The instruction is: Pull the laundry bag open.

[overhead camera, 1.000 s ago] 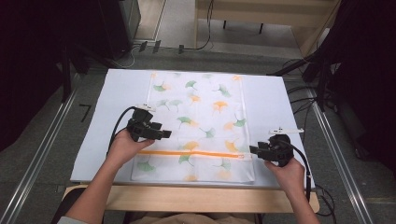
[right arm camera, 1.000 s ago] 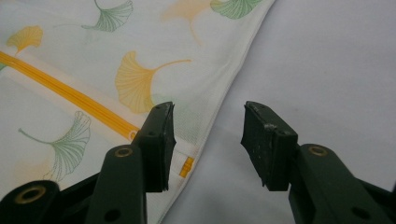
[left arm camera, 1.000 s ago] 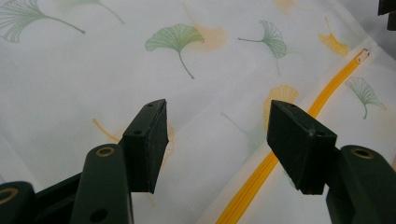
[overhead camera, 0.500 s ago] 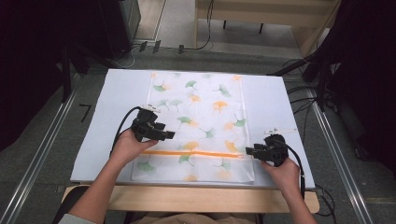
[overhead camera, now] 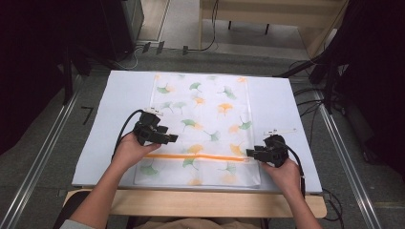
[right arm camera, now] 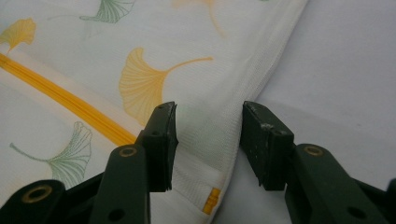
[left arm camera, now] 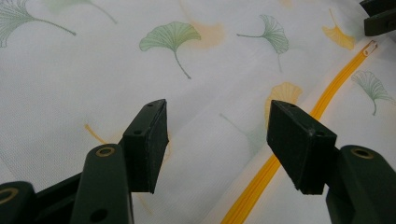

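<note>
A white mesh bag [overhead camera: 205,129] printed with green and orange ginkgo leaves lay flat at the centre of the pale table [overhead camera: 286,109], its orange zipper [overhead camera: 196,156] running across the near part. You held your left gripper [overhead camera: 168,138] over the bag's 9 o'clock side, just above the zipper, with its jaws wide apart and nothing between them. You held your right gripper [overhead camera: 250,152] at the bag's 4 o'clock edge, by the zipper's end; its jaws had just been closing, straddling the bag's hem without yet pressing on it.
</note>
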